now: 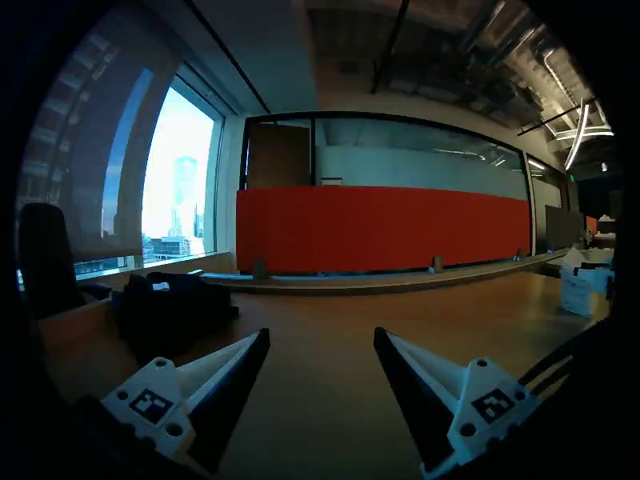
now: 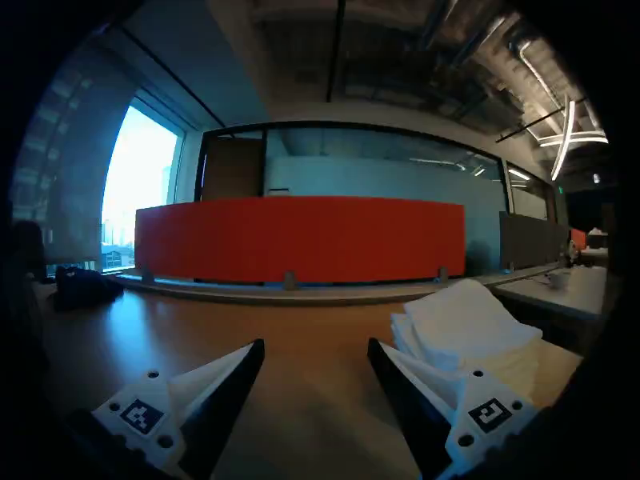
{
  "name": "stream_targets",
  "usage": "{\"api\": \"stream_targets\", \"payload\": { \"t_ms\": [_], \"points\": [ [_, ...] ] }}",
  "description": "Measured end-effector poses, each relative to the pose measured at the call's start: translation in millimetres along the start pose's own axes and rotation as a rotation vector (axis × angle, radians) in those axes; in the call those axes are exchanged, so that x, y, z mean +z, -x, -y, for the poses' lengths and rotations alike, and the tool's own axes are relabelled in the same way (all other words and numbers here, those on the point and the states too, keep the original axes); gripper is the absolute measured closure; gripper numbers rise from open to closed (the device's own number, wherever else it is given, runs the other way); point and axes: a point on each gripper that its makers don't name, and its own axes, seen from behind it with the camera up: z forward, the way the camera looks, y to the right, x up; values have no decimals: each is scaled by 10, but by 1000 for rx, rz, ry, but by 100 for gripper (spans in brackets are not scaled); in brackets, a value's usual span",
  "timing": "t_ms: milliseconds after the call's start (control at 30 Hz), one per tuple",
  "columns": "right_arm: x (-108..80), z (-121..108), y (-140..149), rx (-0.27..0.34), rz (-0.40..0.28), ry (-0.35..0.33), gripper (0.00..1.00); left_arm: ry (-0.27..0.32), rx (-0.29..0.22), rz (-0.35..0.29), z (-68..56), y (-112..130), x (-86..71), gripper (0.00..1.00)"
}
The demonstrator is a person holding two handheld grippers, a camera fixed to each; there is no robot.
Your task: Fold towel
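A stack of folded white towels (image 2: 472, 332) lies on the wooden desk (image 2: 312, 384), just right of my right gripper (image 2: 314, 346). That gripper hovers low over the desk, open, nothing between its fingers. The same towel stack (image 1: 584, 284) sits at the far right edge in the left gripper view. My left gripper (image 1: 322, 334) is open too, above bare desk (image 1: 336, 376), well left of the towels.
A dark bundle of cloth or a bag (image 1: 172, 308) rests on the desk's left side, also far left (image 2: 80, 286) in the right gripper view. A red partition (image 1: 384, 228) runs along the desk's far edge. An office chair (image 1: 44, 256) stands by the window.
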Motion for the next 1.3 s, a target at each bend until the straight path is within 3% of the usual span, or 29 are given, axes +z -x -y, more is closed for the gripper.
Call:
{"api": "stream_targets", "payload": {
  "t_ms": [1300],
  "points": [
    [1, -7, 4, 0, 0, 0, 0, 1, -1, 2, 40, -32, -1, 3]
  ]
}}
